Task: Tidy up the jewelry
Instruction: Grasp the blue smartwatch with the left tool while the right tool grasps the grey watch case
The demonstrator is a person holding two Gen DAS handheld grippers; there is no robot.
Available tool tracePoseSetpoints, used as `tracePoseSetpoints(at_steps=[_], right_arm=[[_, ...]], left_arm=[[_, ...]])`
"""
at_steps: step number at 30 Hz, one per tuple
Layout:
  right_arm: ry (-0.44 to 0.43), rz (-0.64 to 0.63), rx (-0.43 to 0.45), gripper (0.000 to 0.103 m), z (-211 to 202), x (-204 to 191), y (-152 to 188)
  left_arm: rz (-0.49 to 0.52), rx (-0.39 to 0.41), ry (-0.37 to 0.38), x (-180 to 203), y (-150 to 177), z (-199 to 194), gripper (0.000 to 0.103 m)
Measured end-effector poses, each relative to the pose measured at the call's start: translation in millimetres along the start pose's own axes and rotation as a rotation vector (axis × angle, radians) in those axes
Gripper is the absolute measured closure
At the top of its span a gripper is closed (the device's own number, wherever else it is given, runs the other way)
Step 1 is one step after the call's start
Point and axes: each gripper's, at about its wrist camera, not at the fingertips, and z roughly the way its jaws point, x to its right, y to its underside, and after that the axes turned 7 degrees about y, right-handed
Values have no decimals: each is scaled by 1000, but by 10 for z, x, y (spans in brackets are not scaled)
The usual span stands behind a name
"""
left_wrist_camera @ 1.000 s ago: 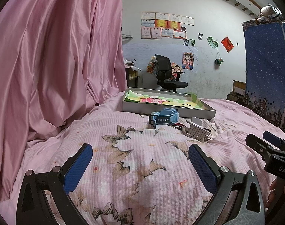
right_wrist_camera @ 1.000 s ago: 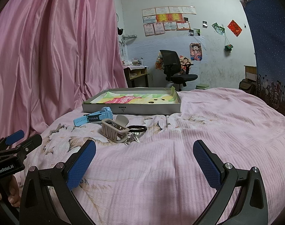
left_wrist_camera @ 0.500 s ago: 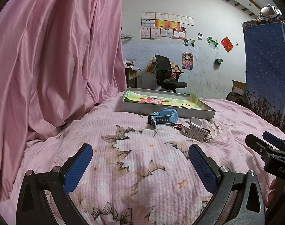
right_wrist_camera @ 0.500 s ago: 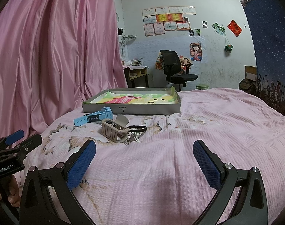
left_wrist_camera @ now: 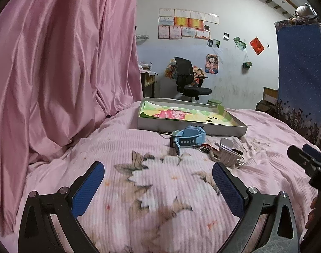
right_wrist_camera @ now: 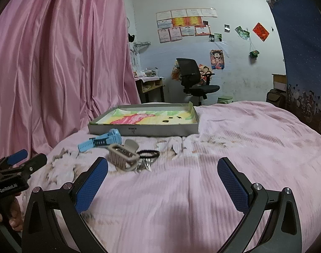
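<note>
A blue watch [left_wrist_camera: 188,137] [right_wrist_camera: 101,140], a beige watch band [left_wrist_camera: 225,155] [right_wrist_camera: 122,157], a black bracelet [right_wrist_camera: 149,154] and small silver pieces [right_wrist_camera: 145,165] lie on the pink bedspread in front of a shallow grey box [left_wrist_camera: 192,126] [right_wrist_camera: 143,129] lined with a coloured drawing. My left gripper [left_wrist_camera: 158,179] is open and empty, short of the blue watch. My right gripper [right_wrist_camera: 162,178] is open and empty, just short of the band and bracelet.
A pink curtain [left_wrist_camera: 55,73] hangs along the left of the bed. A black office chair [right_wrist_camera: 194,80] and a desk stand beyond the bed's far edge. A blue hanging cloth [left_wrist_camera: 301,73] is on the right.
Both grippers have moved forward toward the jewelry, which now looks closer. Both stay open.
</note>
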Motion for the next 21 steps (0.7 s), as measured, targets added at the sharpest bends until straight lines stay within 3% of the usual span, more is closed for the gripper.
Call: tracePoseSetpoints(at_steps=[4,9,18,21], right_arm=[[-11,-15,-7,1,138,-15,-140],[-94,-32,-64,1,420,-49,-294],[-246,-86,-196,1,964,-296,-302],[-280,-109,-235,1,1094,-398,-272]], left_arm=[[15,-31,8,-34,-128,171,0],[2,-103,39,-141,-304,476,0],[-44,-271,162,-351,-474,1076,1],[-41,-317,205,-342,-487,1229,8]])
